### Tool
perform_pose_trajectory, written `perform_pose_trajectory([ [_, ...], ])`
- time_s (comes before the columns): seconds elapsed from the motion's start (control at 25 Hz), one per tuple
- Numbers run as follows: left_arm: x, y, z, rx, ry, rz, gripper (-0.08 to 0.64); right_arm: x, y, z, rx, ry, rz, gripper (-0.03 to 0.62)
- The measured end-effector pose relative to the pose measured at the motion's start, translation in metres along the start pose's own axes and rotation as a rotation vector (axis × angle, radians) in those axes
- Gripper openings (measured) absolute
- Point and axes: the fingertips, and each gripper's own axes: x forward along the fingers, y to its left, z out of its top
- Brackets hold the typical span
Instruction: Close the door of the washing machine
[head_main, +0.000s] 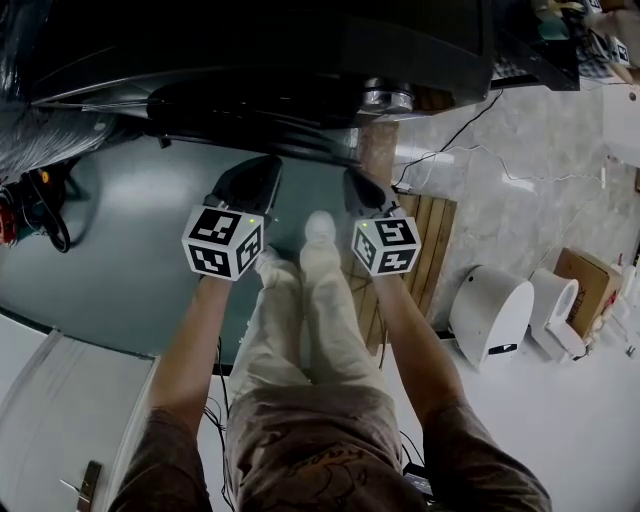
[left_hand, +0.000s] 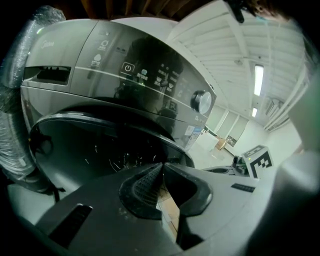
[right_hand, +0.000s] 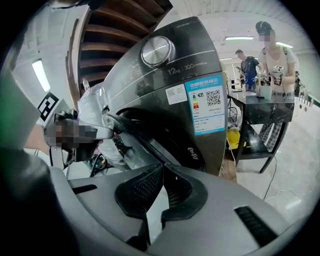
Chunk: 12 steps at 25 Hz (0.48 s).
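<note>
Before the door (left_hand: 100, 145), both hand-held grippers (left_hand: 161, 167) (right_hand: 162, 169) stand closed, empty.

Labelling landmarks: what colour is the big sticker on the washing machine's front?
The sticker is white with a blue border; best in the right gripper view.

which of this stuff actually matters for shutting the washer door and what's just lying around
For the job:
- washing machine
- its door
- left gripper and right gripper, both with jaws shut and empty

Just lying about:
- wooden pallet
- white rounded housing
- cardboard box
</note>
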Motion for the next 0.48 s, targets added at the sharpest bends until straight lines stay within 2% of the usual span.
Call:
perform_pose_trajectory([
  [0.48,0.025,0.014,0.017,-0.004,0.002,0.038,0.009,0.028,-0.024,0.031,0.006,-0.002,-0.013,0.002],
])
